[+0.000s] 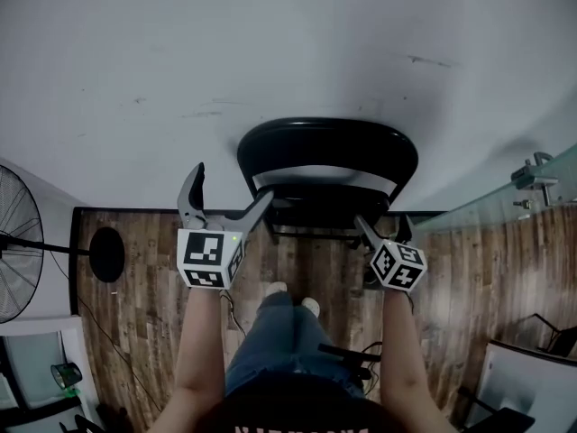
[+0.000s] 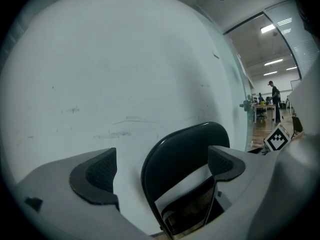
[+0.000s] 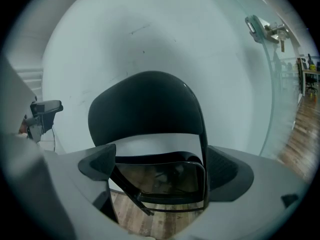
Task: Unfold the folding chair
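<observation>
Black folding chair (image 1: 327,152) leans on wall (image 1: 270,43) near fan (image 1: 13,242); left tool (image 1: 233,188), right tool (image 1: 365,228) gape.

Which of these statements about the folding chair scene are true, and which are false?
1. The folding chair stands folded against the white wall. True.
2. The left hand-held gripper is clamped on the chair. False: its jaws stand apart and hold nothing.
3. The right hand-held gripper is open. True.
4. The fan stands to the person's right. False: it is on the person's left.
</observation>
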